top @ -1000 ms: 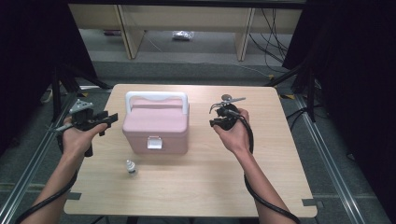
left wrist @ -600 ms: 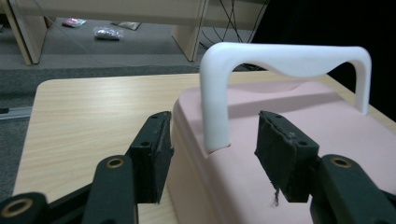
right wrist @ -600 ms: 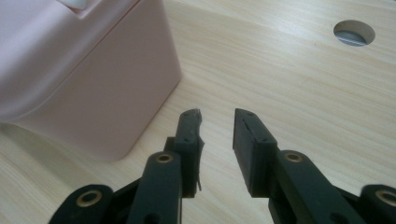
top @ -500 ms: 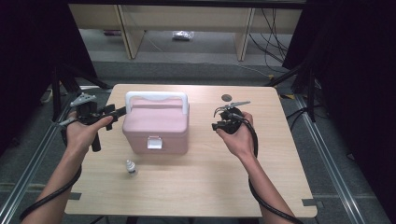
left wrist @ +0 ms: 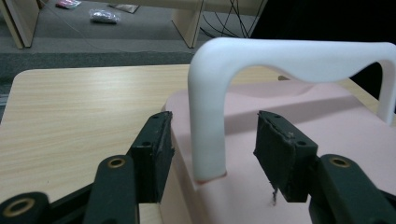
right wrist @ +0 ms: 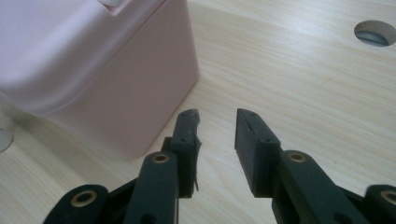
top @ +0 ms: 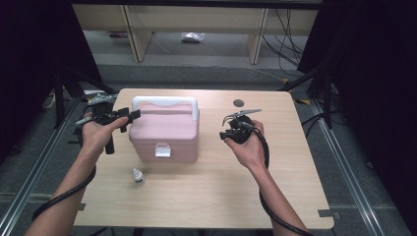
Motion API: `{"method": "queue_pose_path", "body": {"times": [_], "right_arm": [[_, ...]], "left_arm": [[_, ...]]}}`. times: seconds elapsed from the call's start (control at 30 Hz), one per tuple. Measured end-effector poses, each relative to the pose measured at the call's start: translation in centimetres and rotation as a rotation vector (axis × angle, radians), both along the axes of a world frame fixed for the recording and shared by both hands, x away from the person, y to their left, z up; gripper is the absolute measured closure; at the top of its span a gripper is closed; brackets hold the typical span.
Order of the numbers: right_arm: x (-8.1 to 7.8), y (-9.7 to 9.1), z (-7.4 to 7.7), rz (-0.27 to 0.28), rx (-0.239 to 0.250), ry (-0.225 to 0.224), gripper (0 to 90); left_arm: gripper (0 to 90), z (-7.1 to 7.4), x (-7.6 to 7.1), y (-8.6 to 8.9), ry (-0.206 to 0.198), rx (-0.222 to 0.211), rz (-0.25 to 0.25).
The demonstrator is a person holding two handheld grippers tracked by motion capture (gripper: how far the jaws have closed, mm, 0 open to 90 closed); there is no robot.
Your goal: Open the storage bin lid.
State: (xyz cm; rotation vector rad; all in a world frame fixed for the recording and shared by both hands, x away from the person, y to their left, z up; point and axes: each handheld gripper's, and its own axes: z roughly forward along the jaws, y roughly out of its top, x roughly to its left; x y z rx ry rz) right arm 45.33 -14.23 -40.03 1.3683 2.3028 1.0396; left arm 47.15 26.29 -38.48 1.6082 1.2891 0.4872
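Pink box (top: 164, 130) w/ white handle (top: 164, 103) sits a bit left of the table's (top: 275, 196) centre, handle upright along its far edge. Left gripper (top: 129, 117) is at the box's 9 o'clock, up at lid level; jaws have just been opening and stand wide, straddling the handle's left leg (left wrist: 208, 135) w/ clear gaps both sides, pads not touching it. Right gripper (top: 222, 133) hangs at the box's 3 o'clock, near the right wall but apart from it; jaws open too, just been widening, nothing between them, only bare wood. Small bottle (top: 138, 176) stands at 7 o'clock of the box, near the front-left. Lots of free table at 3 to 6 o'clock. Round hole (top: 238, 103) by the far edge, approx 1 o'clock.
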Motion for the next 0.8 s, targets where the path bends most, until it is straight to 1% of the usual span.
{"method": "queue_pose_path", "body": {"times": [0.03, 0.07, 0.1, 0.13, 0.17, 0.2, 0.23, 0.3, 0.33, 0.37, 0.4, 0.47, 0.5, 0.53, 0.6, 0.63, 0.67, 0.7, 0.73, 0.8], "right_arm": [[0.0, 0.2, 0.1, -0.004, 0.009, 0.004, 70.0], [-0.3, 0.4, 0.3, -0.015, 0.020, 0.028, 70.0], [-0.1, 0.4, 0.3, 0.001, 0.012, -0.001, 70.2], [-0.4, 0.9, 0.4, -0.001, 0.024, 0.011, 71.0], [-0.4, 0.9, 0.4, -0.001, 0.024, 0.011, 71.0], [-0.4, 1.0, 0.4, 0.013, 0.020, 0.002, 71.9], [-0.3, 1.1, 0.4, 0.043, 0.012, -0.017, 73.0], [-0.5, 1.4, 0.4, 0.052, 0.009, -0.015, 75.4], [-0.6, 1.7, 0.3, 0.045, 0.020, 0.003, 76.8], [-0.7, 1.9, 0.2, 0.043, 0.020, 0.009, 78.3], [-0.7, 1.9, 0.2, 0.063, 0.016, 0.005, 80.0], [-0.9, 2.4, 0.1, 0.073, 0.018, 0.014, 84.0], [-1.2, 2.7, 0.1, 0.088, 0.024, 0.020, 88.4], [-1.2, 2.7, 0.1, 0.088, 0.024, 0.020, 88.4], [-1.6, 3.1, 0.3, 0.084, 0.022, 0.070, 90.0], [-1.6, 3.2, 0.2, 0.110, 0.015, 0.054, 90.0], [-1.8, 3.5, 0.2, 0.108, 0.016, 0.073, 90.0], [-1.9, 3.7, 0.2, 0.111, 0.011, 0.076, 90.0], [-2.0, 3.9, 0.2, 0.120, 0.013, 0.076, 90.0], [-2.2, 4.4, 0.4, 0.130, 0.026, 0.083, 90.0]], "left_arm": [[46.5, -0.1, 0.3, -0.1, 0.005, -0.004, 0.006], [48.0, -0.2, 0.5, -0.1, 0.008, -0.007, 0.013], [50.0, -0.3, 0.7, -0.2, 0.013, -0.012, 0.016], [55.7, -0.4, 0.9, -0.3, 0.022, -0.008, 0.014], [55.7, -0.4, 1.0, -0.4, 0.024, -0.005, 0.011], [58.5, -0.5, 1.1, -0.5, 0.021, -0.009, 0.013], [61.9, -0.6, 1.1, -0.5, 0.024, -0.009, 0.012], [69.8, -0.6, 1.1, -0.7, 0.030, -0.004, 0.020], [71.9, -0.6, 1.1, -0.7, 0.032, -0.002, 0.025], [72.2, -0.7, 1.1, -0.7, 0.033, -0.014, 0.026], [72.5, -0.6, 1.1, -0.7, 0.041, -0.015, 0.030], [72.7, -0.5, 1.1, -0.7, 0.047, -0.016, 0.035], [72.8, -0.5, 1.1, -0.7, 0.048, -0.019, 0.033], [72.8, -0.3, 1.1, -0.7, 0.056, -0.021, 0.032], [72.9, -0.1, 1.2, -0.6, 0.065, -0.030, 0.033], [72.9, -0.1, 1.3, -0.6, 0.065, -0.033, 0.029], [72.8, 0.0, 1.3, -0.6, 0.068, -0.037, 0.030], [72.9, 0.2, 1.4, -0.5, 0.075, -0.035, 0.031], [72.9, 0.2, 1.5, -0.5, 0.072, -0.038, 0.028], [72.8, 0.5, 1.6, -0.5, 0.083, -0.040, 0.025]]}}
